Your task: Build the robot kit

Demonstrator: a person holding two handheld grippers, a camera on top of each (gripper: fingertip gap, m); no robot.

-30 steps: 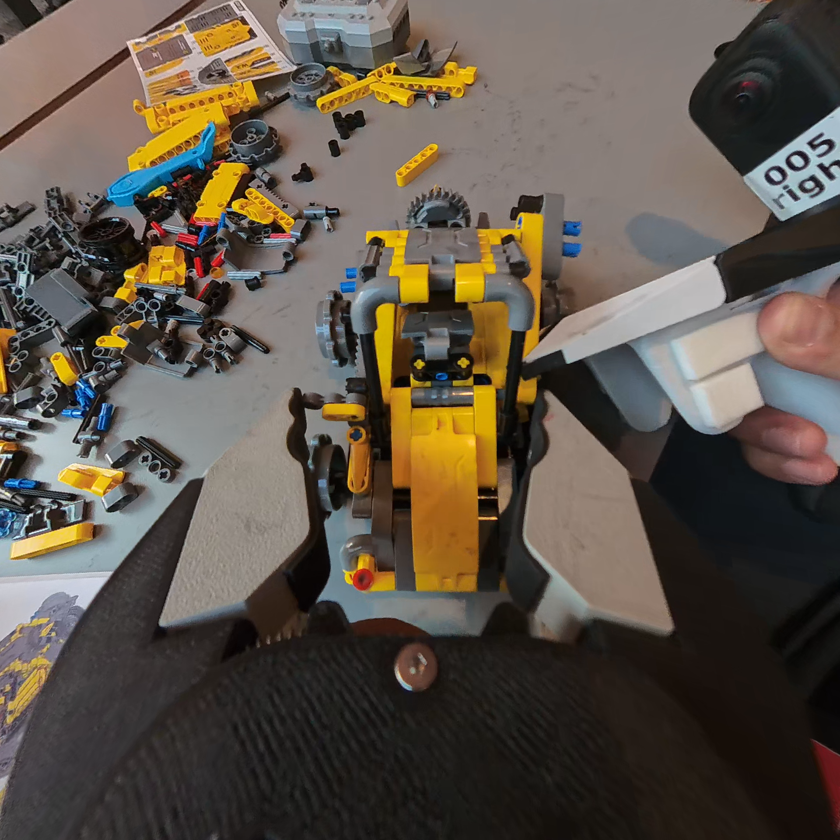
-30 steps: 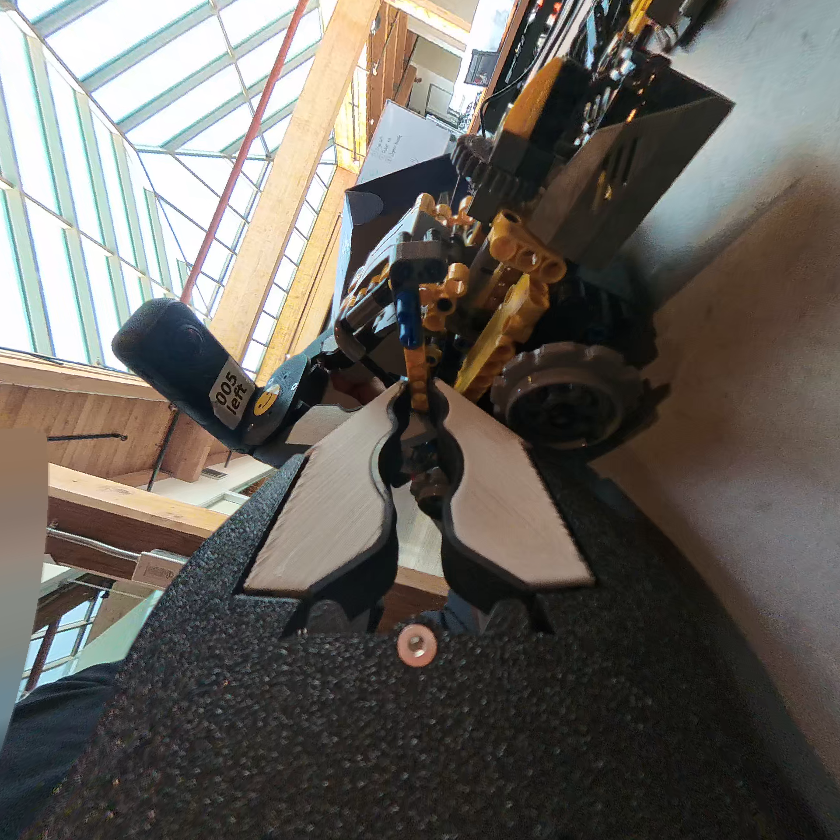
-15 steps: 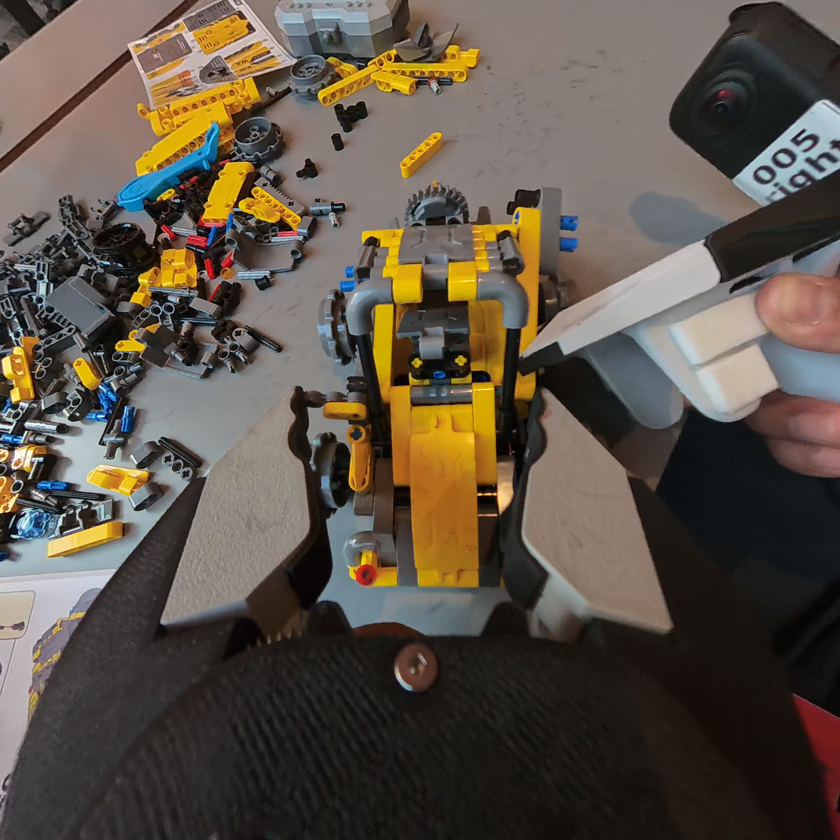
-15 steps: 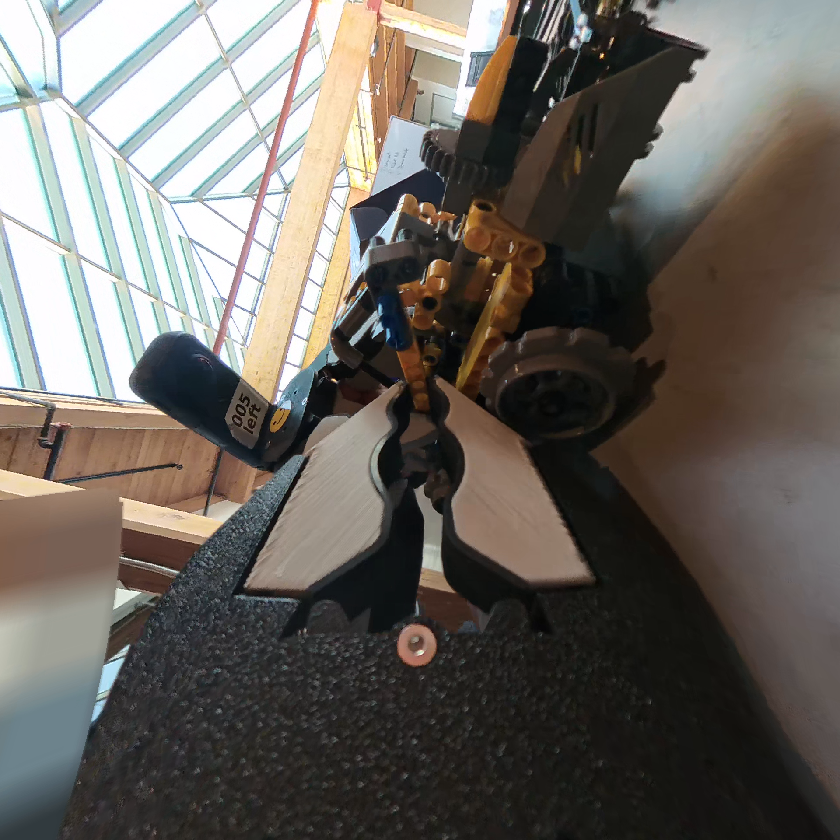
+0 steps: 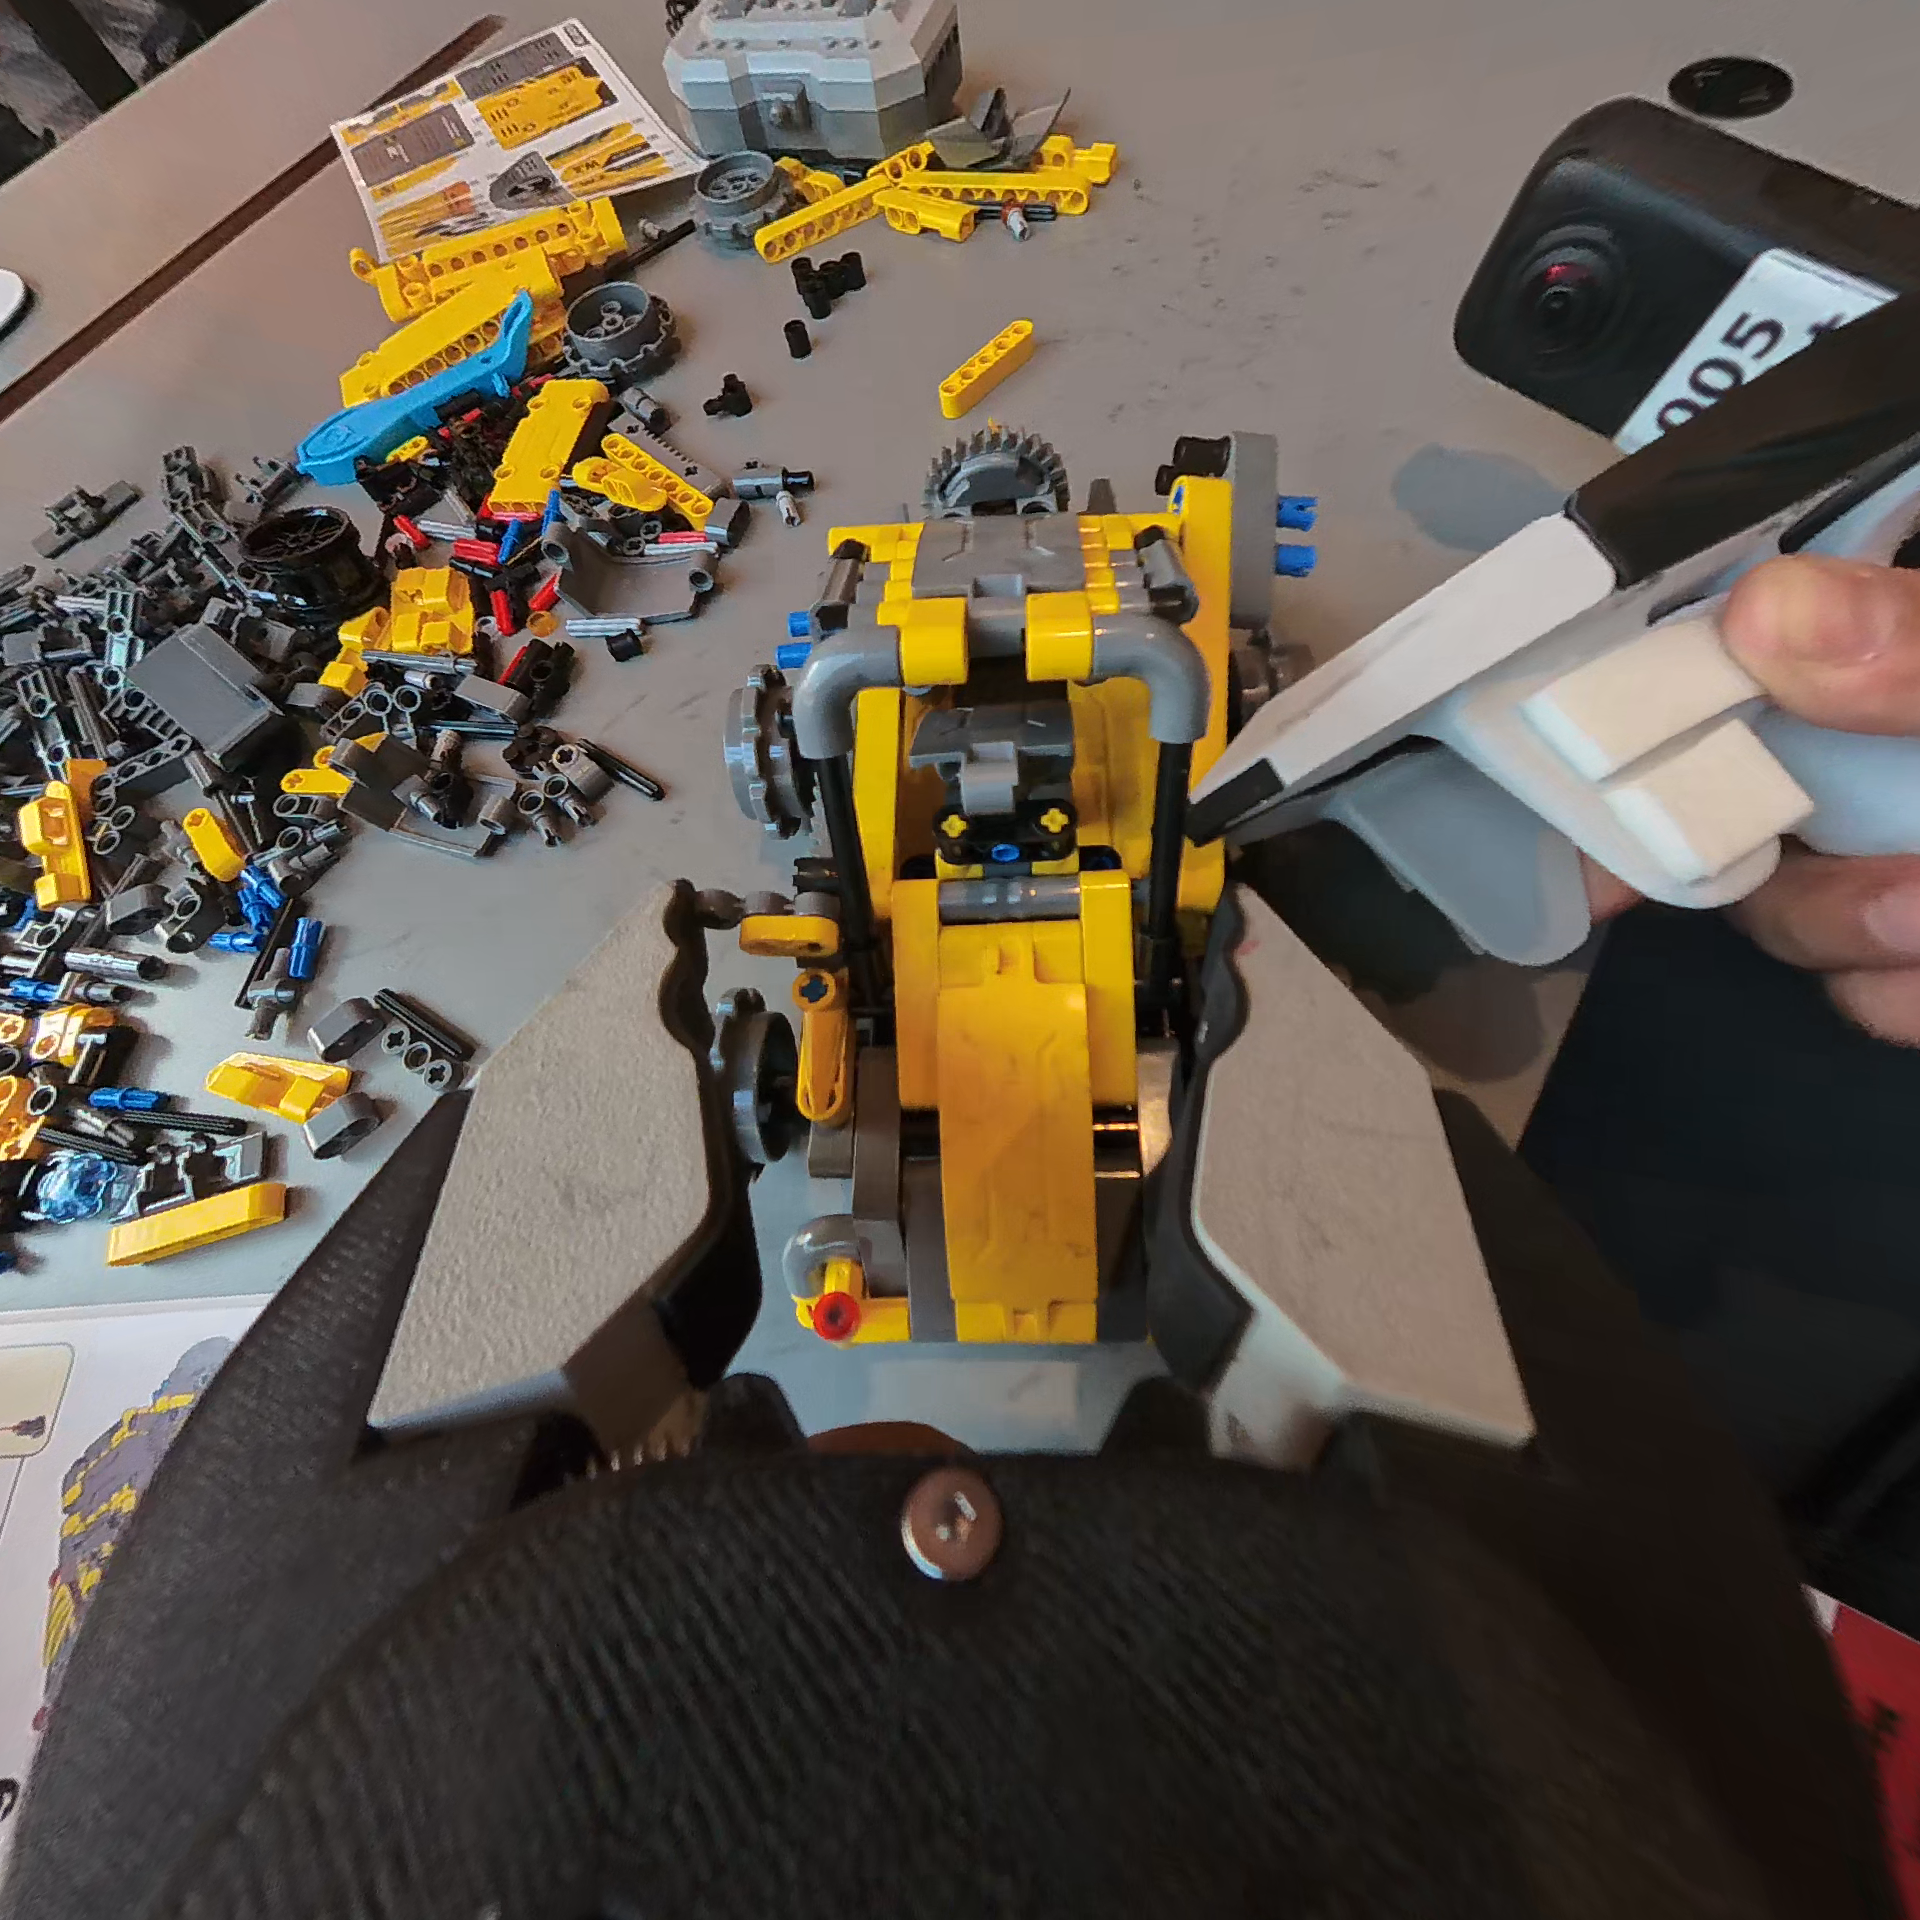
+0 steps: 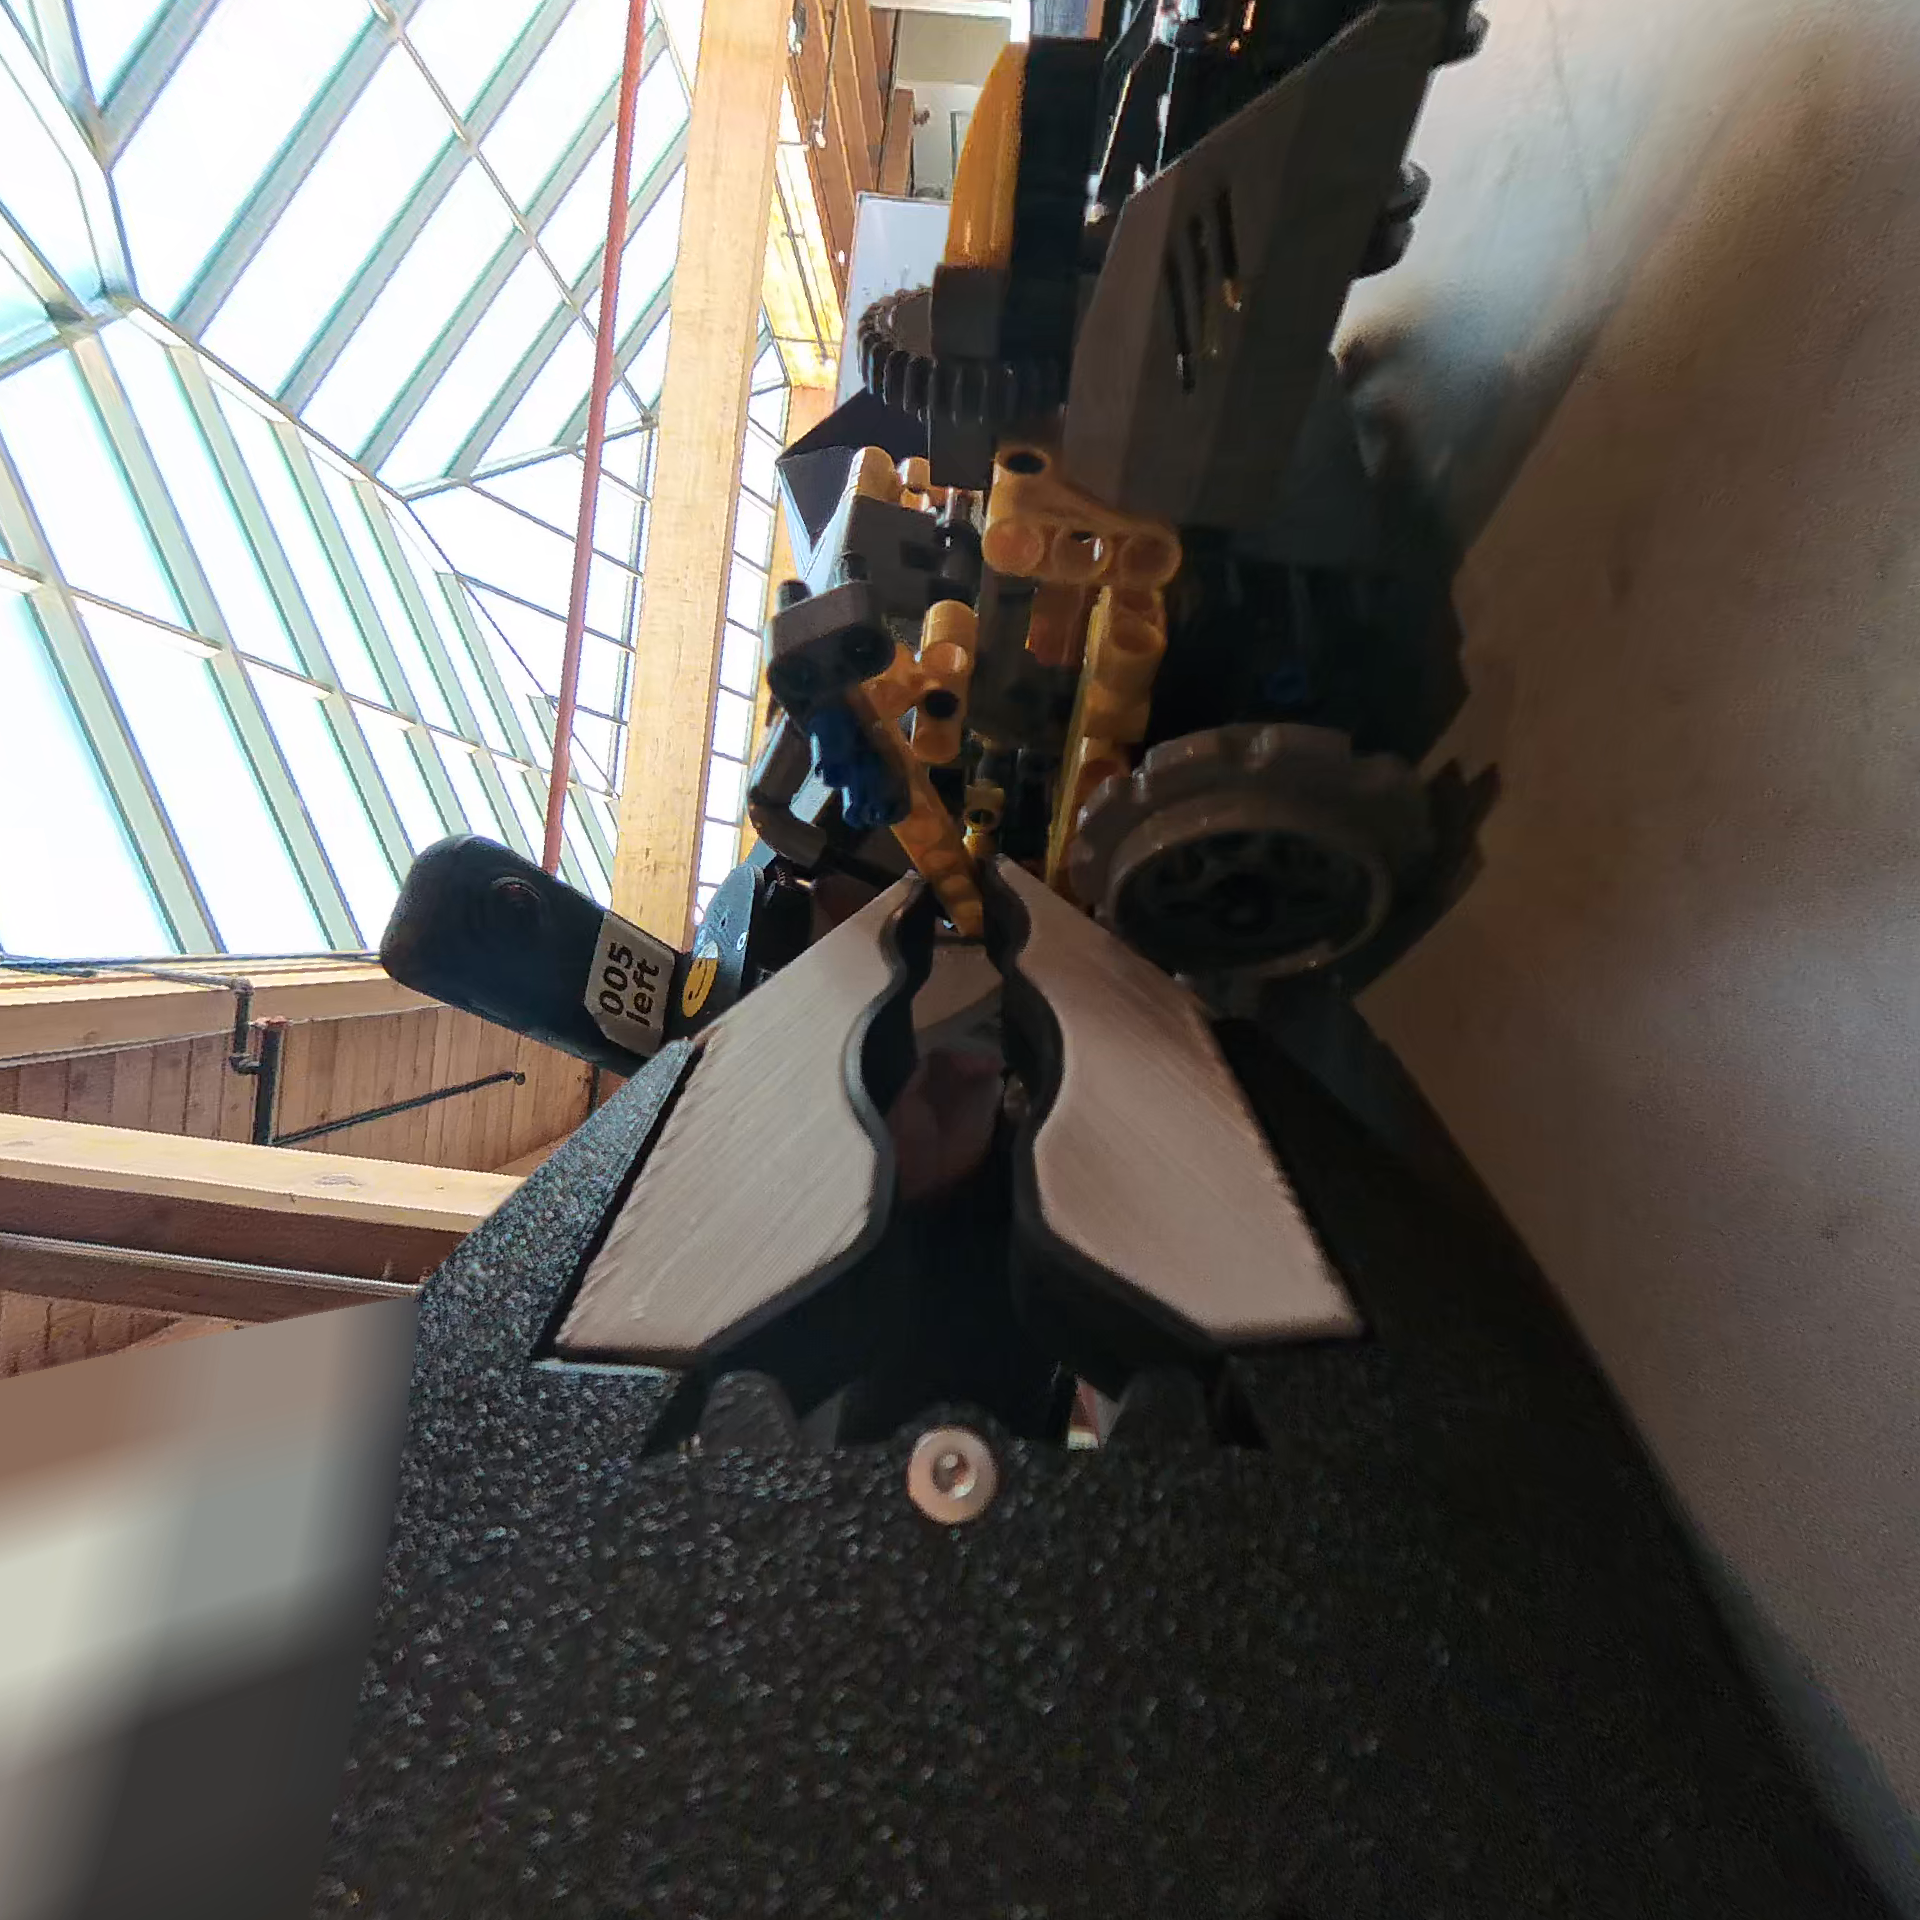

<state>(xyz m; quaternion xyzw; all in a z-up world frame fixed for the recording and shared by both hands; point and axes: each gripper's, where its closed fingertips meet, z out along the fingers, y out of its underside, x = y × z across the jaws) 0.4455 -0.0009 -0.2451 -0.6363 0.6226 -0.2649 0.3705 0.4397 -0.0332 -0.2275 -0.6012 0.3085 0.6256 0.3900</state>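
A yellow and grey brick vehicle model (image 5: 1008,1039) stands on the grey table (image 5: 1299,260). My left gripper (image 5: 951,914) is shut on the model's rear body, one finger on each side. My right gripper (image 5: 1210,821), held by a hand, comes in from the right with its tip at the model's right side. In the right wrist view the right gripper (image 6: 956,883) is shut on a thin yellow beam (image 6: 935,821) that sticks out of the model (image 6: 1122,582), beside a grey wheel (image 6: 1236,862). The left gripper's camera body (image 6: 520,935) shows behind it.
A wide pile of loose yellow, black and grey bricks (image 5: 312,675) covers the table's left side. A grey block (image 5: 810,73) and a printed sheet (image 5: 499,125) lie at the back. A booklet (image 5: 83,1455) lies at the near left. A single yellow beam (image 5: 987,369) lies behind the model.
The right gripper has tilted about its tip, which stays at the model's side. The yellow beam it grips now leans left. The left gripper still holds the model.
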